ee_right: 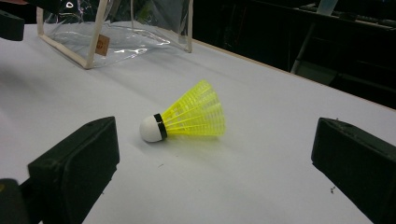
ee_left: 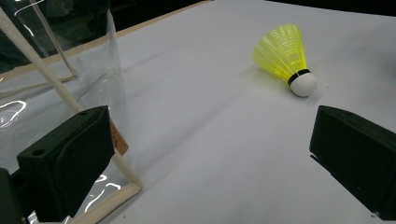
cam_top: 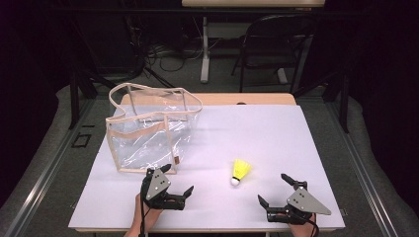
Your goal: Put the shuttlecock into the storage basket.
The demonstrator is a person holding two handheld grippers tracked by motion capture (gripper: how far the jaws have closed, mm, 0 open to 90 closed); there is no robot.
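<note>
Yellow shuttlecock (cam_top: 241, 171) lies at 11 o'clock from the right tongs (cam_top: 275, 191), nearer them than the left tongs (cam_top: 179, 181); both gape apart, empty.

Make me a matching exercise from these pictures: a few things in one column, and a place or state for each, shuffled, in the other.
Things:
1. shuttlecock
2. clear bag
3. left gripper
4. right gripper

States:
A. standing, top open
B. open, beside the bag's near corner
C. lying on its side
D. open, at the table's near right

Pairs: 1-C, 2-A, 3-B, 4-D
</note>
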